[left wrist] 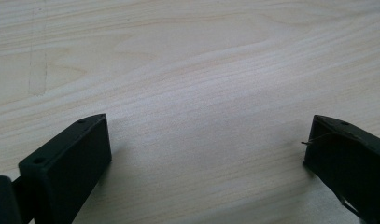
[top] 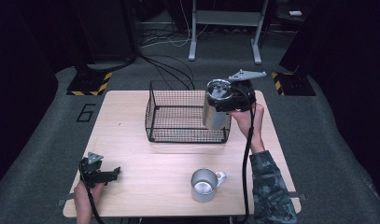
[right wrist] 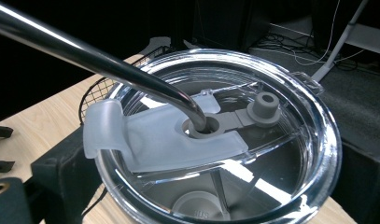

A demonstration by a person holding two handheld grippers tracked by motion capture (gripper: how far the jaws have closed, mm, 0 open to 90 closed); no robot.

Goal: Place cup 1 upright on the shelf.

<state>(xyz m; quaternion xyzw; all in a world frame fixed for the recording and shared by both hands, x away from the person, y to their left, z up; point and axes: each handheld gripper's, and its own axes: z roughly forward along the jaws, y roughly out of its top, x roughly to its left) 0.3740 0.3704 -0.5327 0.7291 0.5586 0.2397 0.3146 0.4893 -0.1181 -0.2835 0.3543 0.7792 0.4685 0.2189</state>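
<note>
A steel tumbler [top: 214,112] with a clear lid [right wrist: 253,154] hangs above the right end of a black wire basket [top: 187,136], with my right gripper [top: 225,101] shut on its upper part. A metal straw [right wrist: 85,51] passes through the lid's hole. The basket stands at the back middle of the wooden table [top: 145,186]. A steel mug [top: 204,185] stands upright near the front edge, its handle to the right. At the front left, my left gripper [top: 114,173] rests low over the bare wood [left wrist: 201,70], open, with nothing between its jaws.
Behind the table are a grey desk frame [top: 193,32], loose cables [top: 169,70] on the floor and two yellow-and-black striped bases [top: 89,84]. A "6" [top: 86,112] is marked on the floor to the left. Bare wood lies between the mug and the left gripper.
</note>
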